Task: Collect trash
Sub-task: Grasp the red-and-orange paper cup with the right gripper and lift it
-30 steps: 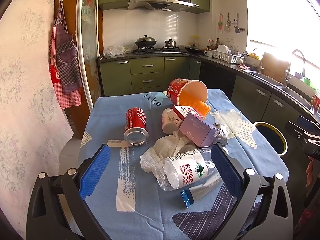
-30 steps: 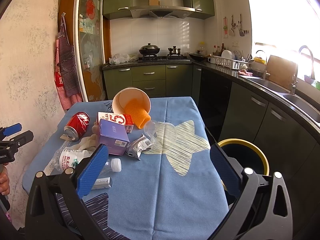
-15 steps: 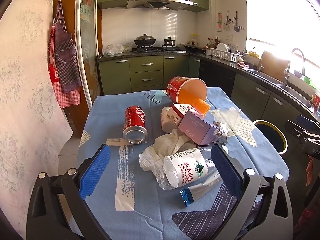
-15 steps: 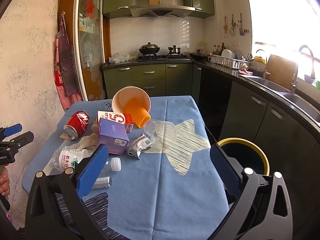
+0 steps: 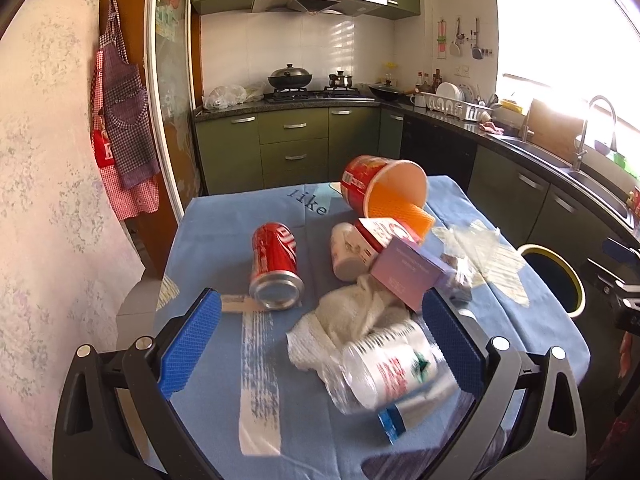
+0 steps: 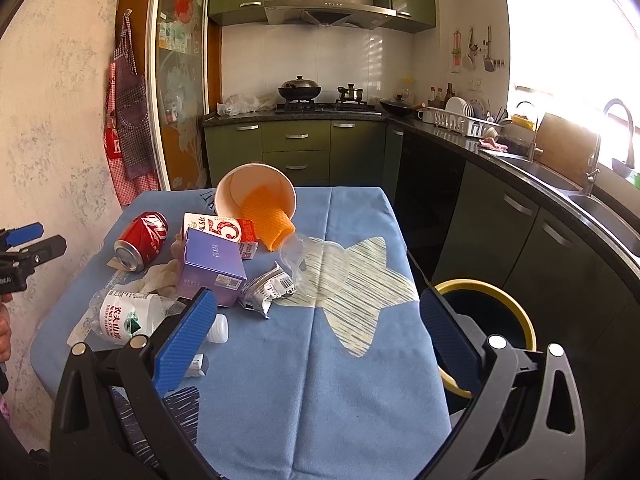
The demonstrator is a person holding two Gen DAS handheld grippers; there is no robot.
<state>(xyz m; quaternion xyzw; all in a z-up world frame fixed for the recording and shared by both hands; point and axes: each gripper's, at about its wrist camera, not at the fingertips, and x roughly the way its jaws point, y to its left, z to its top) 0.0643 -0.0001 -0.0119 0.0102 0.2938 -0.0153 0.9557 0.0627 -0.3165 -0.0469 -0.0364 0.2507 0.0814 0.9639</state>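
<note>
You're at the very start here: nothing's been picked up yet, and all the trash sits in one pile on the blue-clothed counter (image 6: 352, 380). Your left tool (image 5: 320, 340) is spread wide and empty, with the crushed water bottle (image 5: 384, 364) right between its pads, toward the 3 o'clock one, lying partly on the crumpled paper towel (image 5: 344, 320). My guess is that's the first grab: ease forward and close on the bottle's middle. It's squashed and slick, so it could squirm.

Your right tool (image 6: 316, 340) is also wide and empty, over bare cloth. The yellow-rimmed bin (image 6: 516, 312) sits on the floor at its 3 o'clock, just off the counter's edge, so the carry is short.

The cola can (image 5: 274, 266) at 11 o'clock lies on its side and may roll. The purple box (image 5: 408, 272) and the tipped noodle cup (image 5: 384, 184) crowd the far side, while the near and right side is open room.
</note>
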